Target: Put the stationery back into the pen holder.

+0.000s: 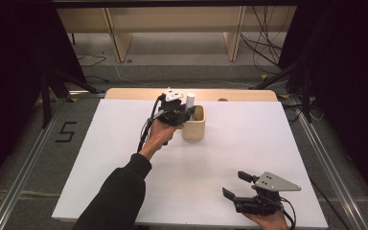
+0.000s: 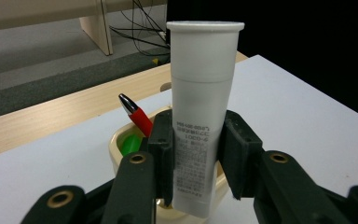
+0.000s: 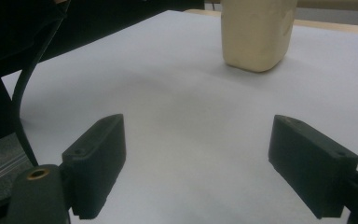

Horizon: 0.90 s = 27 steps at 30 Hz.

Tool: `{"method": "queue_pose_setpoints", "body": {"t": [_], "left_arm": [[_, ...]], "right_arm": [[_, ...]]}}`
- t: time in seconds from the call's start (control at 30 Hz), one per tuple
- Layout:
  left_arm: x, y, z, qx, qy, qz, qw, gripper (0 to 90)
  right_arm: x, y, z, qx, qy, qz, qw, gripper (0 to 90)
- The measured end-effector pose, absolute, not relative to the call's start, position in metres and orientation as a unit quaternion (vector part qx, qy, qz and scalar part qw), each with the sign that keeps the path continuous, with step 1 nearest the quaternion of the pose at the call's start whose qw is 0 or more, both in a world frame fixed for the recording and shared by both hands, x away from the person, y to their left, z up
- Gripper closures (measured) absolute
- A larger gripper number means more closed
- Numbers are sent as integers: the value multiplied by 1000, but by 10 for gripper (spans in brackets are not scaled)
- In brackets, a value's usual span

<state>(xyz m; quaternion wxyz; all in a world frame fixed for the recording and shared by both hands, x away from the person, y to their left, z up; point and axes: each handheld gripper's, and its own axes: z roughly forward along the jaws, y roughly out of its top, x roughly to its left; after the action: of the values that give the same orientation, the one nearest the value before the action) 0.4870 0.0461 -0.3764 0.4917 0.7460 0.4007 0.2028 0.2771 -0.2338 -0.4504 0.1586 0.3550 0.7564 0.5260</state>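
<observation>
My left gripper is shut on a white tube with small black print, held upright with its wide flat cap on top. The tube's lower end hangs just over the rim of a cream holder cup. Inside the cup stand a red pen with a silver tip and something green. From above, the left gripper and the tube sit at the left rim of the cup. My right gripper rests open near the table's front right edge, nothing between its pads; the cup stands far ahead of it.
A white sheet covers the wooden table. Black stands and cables lie on the floor behind, with wooden shelf legs beyond. A sleeve reaches in from the bottom left.
</observation>
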Motion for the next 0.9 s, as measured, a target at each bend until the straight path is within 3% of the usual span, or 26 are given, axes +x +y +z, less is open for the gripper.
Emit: {"method": "queue_pose_setpoints", "body": {"t": [0.7,0.73,0.83,0.9], "left_arm": [[508,36,-397,742,433,178,481,661],[509,36,-396,740,430,165,490,623],[509,35,-393,747,440,152,475,398],[507,38,-390,754,429,150,473,325]], "right_arm": [[279,-232,-453,353,757,529,151,203],[279,-232,-453,354,756,529,150,203],[279,-232,-454,354,758,528,150,204],[280,-233,-454,354,758,527,148,204]]}}
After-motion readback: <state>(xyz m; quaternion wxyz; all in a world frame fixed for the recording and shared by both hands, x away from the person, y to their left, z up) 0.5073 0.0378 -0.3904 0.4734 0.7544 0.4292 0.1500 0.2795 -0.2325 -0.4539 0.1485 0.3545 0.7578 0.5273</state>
